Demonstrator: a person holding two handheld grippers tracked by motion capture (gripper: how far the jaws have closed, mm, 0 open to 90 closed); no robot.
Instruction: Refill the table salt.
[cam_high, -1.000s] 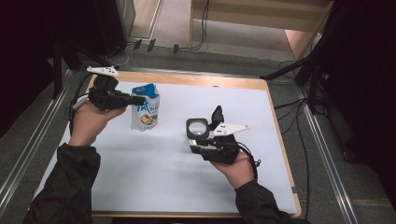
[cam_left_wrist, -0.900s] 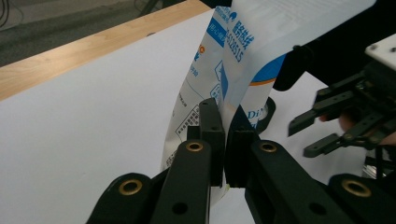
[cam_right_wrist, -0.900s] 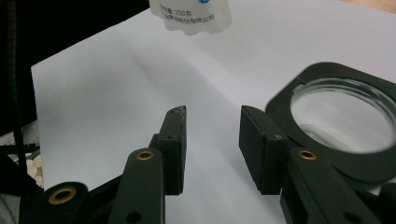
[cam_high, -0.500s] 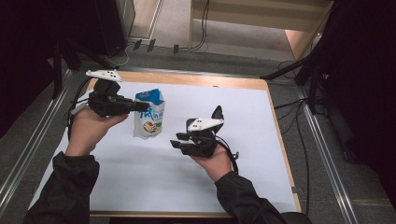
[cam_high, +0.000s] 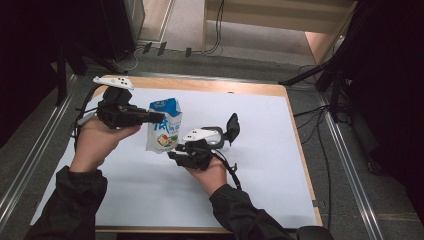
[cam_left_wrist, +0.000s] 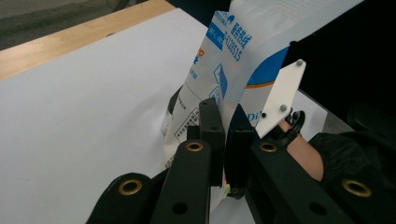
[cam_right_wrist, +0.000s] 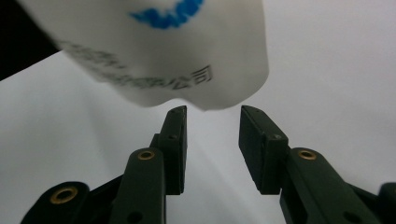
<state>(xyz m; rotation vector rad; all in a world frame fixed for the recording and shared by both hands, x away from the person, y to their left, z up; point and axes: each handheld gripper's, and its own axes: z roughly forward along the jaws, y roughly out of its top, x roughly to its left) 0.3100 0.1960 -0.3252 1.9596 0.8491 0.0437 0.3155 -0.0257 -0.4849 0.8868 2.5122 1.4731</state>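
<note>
High view, white-and-blue milk pouch (cam_high: 165, 127) pinched by left gripper (cam_high: 156, 117), right gripper (cam_high: 176, 156) spread

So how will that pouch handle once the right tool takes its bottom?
Probably floppy: the pouch hangs tilted from the left tool, pinched at one edge. It looks light, held by that thin pinch. The glossy film may slip in the open right tool.

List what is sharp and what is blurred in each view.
High view: evenly lit but soft, so the print on the milk pouch is unreadable. Left gripper view: the pouch's print and the left gripper clamping it are fairly sharp. Right gripper view: the open right gripper is crisp, the pouch's bottom corner close above it blurred.
</note>
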